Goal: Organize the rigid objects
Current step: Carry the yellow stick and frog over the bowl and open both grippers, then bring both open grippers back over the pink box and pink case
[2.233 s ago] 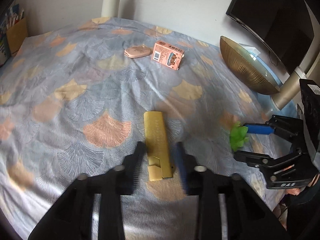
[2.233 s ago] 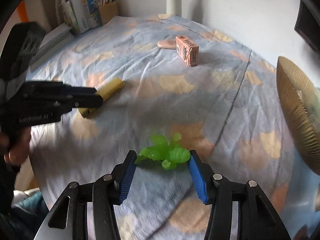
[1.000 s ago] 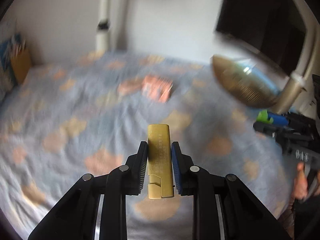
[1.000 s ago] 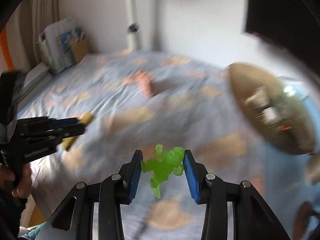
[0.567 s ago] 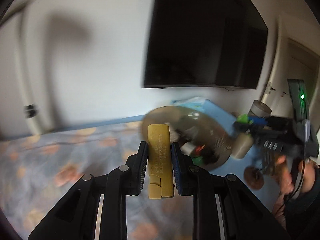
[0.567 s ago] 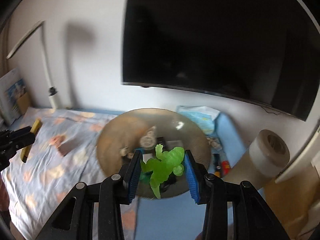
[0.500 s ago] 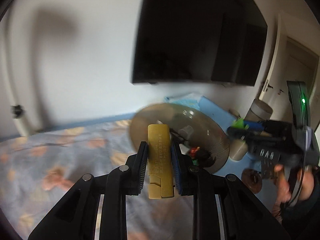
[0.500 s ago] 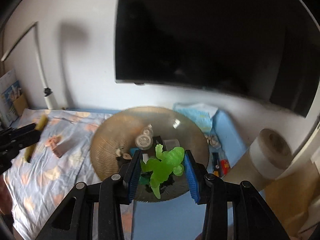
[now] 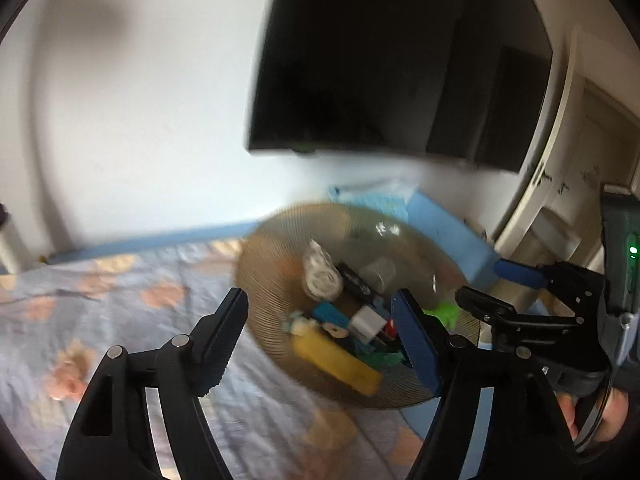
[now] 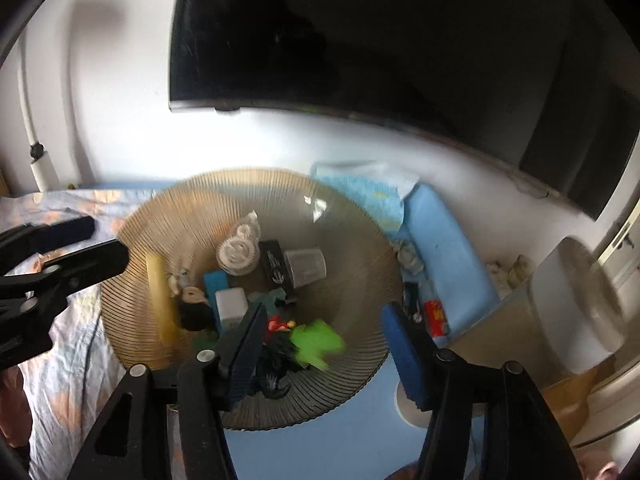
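A ribbed amber glass bowl (image 9: 276, 264) (image 10: 352, 248) holds several small objects. The yellow bar (image 9: 336, 362) (image 10: 158, 292) lies in the bowl near its rim. The green toy frog (image 10: 318, 340) (image 9: 446, 314) lies in the bowl too, blurred. My left gripper (image 9: 320, 320) is open and empty just above the bowl; it also shows at the left of the right wrist view (image 10: 72, 244). My right gripper (image 10: 320, 336) is open and empty over the bowl's near side; it also shows in the left wrist view (image 9: 500, 284).
The bowl stands at the edge of a patterned bedspread (image 9: 120, 320) beside a blue surface (image 10: 440, 240). A dark screen (image 10: 400, 40) hangs on the white wall behind. A pale cylinder (image 10: 576, 304) stands to the right. A pack of tissues (image 10: 360, 188) lies behind the bowl.
Both grippers swung from the bed to the bowl and opened. The yellow bar and the green frog left the jaws and now lie in the bowl.
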Action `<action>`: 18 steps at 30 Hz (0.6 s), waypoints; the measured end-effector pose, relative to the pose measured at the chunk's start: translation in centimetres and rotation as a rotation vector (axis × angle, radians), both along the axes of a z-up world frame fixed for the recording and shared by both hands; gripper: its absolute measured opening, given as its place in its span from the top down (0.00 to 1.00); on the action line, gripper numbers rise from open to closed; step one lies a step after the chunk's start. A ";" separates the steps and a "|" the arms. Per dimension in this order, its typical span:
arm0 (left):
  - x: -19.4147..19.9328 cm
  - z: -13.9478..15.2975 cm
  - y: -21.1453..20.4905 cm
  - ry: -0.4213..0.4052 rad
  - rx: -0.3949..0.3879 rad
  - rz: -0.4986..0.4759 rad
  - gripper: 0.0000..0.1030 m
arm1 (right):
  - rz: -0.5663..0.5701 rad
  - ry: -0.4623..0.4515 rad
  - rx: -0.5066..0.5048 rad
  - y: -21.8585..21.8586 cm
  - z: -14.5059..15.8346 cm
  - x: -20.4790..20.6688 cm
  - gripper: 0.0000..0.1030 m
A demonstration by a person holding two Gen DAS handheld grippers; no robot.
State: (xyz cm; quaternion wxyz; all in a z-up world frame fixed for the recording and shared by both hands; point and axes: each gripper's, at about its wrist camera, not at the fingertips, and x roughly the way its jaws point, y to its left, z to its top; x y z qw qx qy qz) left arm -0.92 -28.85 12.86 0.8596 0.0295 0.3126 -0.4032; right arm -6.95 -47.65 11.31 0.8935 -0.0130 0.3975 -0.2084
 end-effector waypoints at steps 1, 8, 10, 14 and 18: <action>-0.3 0.6 1.5 -0.009 -0.002 0.017 0.29 | 0.007 -0.016 0.006 0.3 0.4 -0.3 0.43; -1.8 3.1 12.2 -0.056 -0.051 0.191 0.29 | 0.086 -0.093 0.065 3.6 2.8 -1.9 0.43; -2.2 2.8 15.9 -0.050 -0.047 0.258 0.29 | 0.132 -0.117 0.096 5.4 3.3 -2.0 0.41; -2.1 0.2 22.1 0.003 -0.028 0.404 0.29 | 0.265 -0.137 0.218 10.3 2.4 -2.2 0.38; -1.6 -5.0 25.7 0.062 0.076 0.547 0.29 | 0.357 -0.077 0.291 15.3 -2.0 -1.4 0.30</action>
